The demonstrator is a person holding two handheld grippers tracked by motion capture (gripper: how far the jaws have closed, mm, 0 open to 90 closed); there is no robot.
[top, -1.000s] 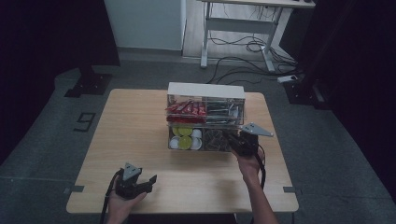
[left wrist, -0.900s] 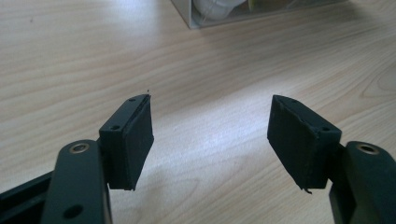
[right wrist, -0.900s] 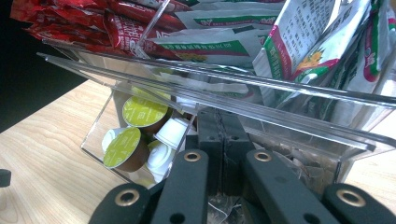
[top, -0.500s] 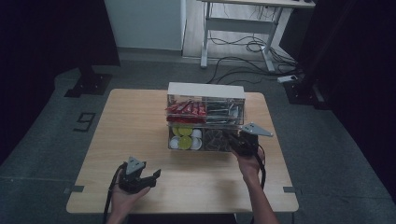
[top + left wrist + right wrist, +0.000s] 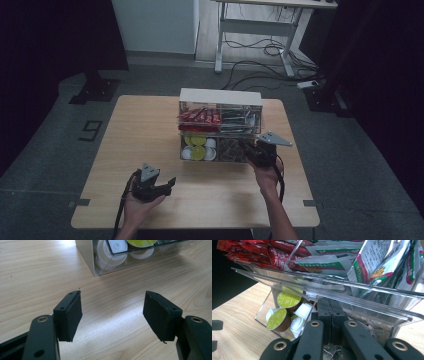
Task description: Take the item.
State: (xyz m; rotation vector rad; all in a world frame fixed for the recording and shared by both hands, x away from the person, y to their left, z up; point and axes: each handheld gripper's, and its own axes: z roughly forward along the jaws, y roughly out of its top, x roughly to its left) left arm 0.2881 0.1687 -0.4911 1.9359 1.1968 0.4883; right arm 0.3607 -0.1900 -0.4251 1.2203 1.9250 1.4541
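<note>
A clear two-tier organiser [image 5: 220,97] stands at the middle of the wooden table [image 5: 145,130]. Its upper tier holds red sachets [image 5: 199,120] on the left and white-and-green sachets [image 5: 374,262] on the right. Coffee pods [image 5: 198,148] with yellow-green lids [image 5: 278,318] fill the lower left bin. My right gripper [image 5: 248,150] reaches into the lower right bin, jaws pressed together [image 5: 331,305]; whether anything is pinched between them is hidden. My left gripper [image 5: 169,183] rests low over the table's front left, open and holding nothing [image 5: 112,315], aimed at the organiser's near corner [image 5: 87,255].
Bare tabletop [image 5: 37,270] lies between the left gripper and the organiser. Beyond the table are a grey floor, a desk frame [image 5: 255,30] with cables, and a black stand base [image 5: 95,90] at the left.
The left gripper has shifted slightly right and forward and turned its jaws toward the organiser. The right gripper has stayed in the lower bin.
</note>
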